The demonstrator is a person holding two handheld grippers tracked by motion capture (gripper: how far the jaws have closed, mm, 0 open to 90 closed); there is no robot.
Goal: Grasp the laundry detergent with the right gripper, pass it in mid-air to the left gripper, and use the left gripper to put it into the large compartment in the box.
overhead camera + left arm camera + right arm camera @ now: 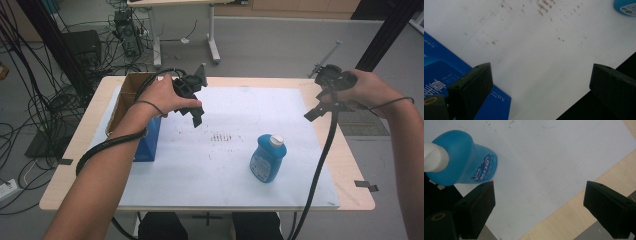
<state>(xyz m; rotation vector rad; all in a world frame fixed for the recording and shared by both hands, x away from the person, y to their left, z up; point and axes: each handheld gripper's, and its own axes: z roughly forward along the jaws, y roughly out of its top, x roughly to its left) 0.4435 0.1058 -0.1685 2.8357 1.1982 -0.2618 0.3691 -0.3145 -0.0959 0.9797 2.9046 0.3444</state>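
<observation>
The blue detergent bottle (268, 158) with white cap stands upright on the white sheet (200, 170) at the near right of the tabletop (345, 150). Farther back, the left tongs (196, 112) hover beside the blue carton (148, 140), jaws apart and empty. The right tongs (312, 112) hang at the far right edge, jaws apart, well clear of the bottle.

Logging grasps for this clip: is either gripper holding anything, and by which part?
Nothing is held: left gripper and right gripper are both open, clear of the bottle.
</observation>
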